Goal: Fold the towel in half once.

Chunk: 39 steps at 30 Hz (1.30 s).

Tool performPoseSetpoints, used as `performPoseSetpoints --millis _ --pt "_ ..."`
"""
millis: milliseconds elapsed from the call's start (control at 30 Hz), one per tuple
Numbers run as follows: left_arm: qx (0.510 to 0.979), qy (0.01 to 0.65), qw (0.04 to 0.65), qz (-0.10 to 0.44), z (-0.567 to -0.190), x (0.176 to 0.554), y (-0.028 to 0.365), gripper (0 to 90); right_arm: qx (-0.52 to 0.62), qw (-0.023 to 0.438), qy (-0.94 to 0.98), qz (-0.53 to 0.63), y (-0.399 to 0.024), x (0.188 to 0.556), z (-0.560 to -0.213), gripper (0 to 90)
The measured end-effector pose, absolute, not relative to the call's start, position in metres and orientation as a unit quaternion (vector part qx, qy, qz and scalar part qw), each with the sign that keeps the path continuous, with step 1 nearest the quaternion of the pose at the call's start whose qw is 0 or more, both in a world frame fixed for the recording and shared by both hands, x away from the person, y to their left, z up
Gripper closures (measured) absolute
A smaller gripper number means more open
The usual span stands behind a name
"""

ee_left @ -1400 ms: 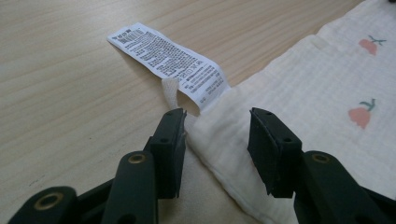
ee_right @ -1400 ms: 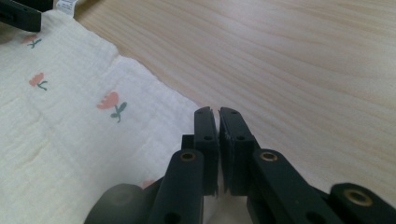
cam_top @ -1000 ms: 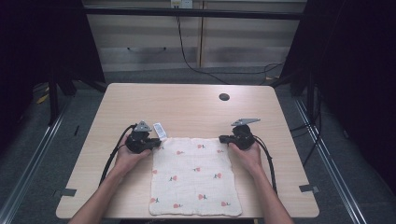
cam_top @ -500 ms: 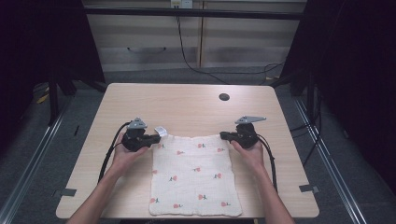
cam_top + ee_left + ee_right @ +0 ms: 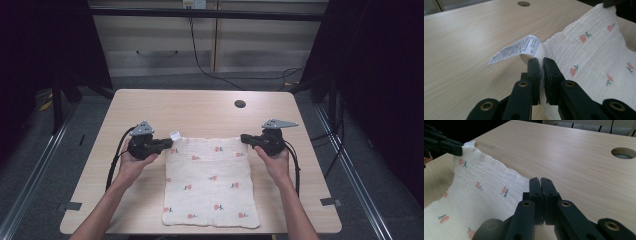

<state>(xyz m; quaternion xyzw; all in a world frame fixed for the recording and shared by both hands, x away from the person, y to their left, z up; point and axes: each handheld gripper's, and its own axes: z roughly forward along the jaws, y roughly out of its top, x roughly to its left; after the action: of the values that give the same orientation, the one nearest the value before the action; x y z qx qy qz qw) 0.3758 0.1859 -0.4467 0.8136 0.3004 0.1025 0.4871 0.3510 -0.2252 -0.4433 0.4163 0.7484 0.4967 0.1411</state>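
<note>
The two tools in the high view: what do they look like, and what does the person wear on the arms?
Both the left tool and the right tool are black, each with a grey three-cornered plate on top and a trailing black cable. The forearms are bare, with no sleeves.

In the left gripper view, the left gripper had its two black jaws pinched on a corner of the white cloth printed with small red flowers, whose printed label curled out over the wooden table.
</note>
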Motion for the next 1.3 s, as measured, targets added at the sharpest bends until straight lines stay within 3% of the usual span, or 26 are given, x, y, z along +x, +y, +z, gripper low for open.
performPoseSetpoints --millis 233,800,1300 --pt "0.802 0.299 0.506 0.108 -0.436 0.373 0.19 84.2 0.407 0.151 0.745 0.507 -0.224 0.347 -0.433 88.4" --pt "0.763 0.274 0.567 0.147 -0.385 0.356 0.211 84.2 0.352 0.192 0.724 0.561 -0.22 0.317 -0.373 88.5" --pt "0.813 0.286 0.492 0.122 -0.429 0.333 0.211 83.9 0.385 0.133 0.755 0.514 -0.226 0.29 -0.413 88.4"
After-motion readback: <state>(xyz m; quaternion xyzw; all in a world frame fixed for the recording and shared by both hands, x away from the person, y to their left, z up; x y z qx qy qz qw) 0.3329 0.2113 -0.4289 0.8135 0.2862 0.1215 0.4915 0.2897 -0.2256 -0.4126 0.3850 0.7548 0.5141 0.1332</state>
